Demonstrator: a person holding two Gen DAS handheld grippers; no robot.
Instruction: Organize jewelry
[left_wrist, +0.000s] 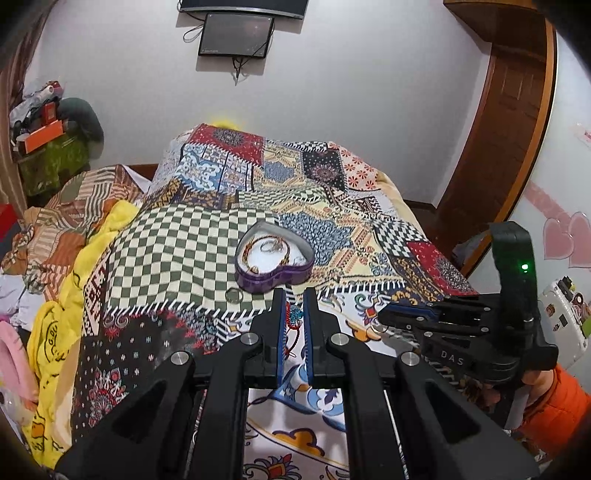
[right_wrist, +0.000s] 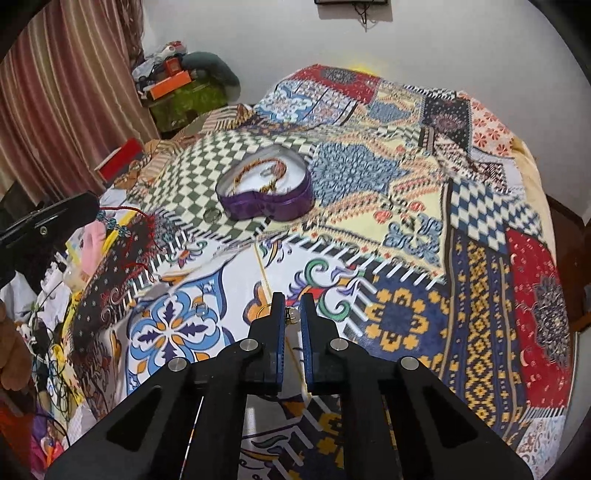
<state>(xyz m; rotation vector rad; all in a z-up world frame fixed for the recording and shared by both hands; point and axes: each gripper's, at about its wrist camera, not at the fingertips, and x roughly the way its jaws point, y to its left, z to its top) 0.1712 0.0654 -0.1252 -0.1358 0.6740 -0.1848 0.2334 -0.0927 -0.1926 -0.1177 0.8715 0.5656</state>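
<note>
A purple heart-shaped box (left_wrist: 274, 271) (right_wrist: 266, 205) sits open on the patchwork bedspread, with bracelets and rings (left_wrist: 269, 248) on its white lining. A loose ring (left_wrist: 233, 295) (right_wrist: 212, 213) lies just in front of it. My left gripper (left_wrist: 295, 314) is shut on a red cord bracelet with blue beads (left_wrist: 294, 320), which dangles from it in the right wrist view (right_wrist: 122, 225). My right gripper (right_wrist: 292, 314) is shut on a small gold earring with a pearl (right_wrist: 291, 315), low over the bedspread; it shows in the left wrist view (left_wrist: 384, 320) at the right.
The patchwork bedspread (left_wrist: 332, 206) (right_wrist: 406, 221) covers the whole bed. Yellow and pink clothes (left_wrist: 51, 332) pile at the left edge. A cluttered green-covered stand (left_wrist: 51, 155) is at the far left, curtains (right_wrist: 55, 92) beside it. A wooden door (left_wrist: 509, 122) is at the right.
</note>
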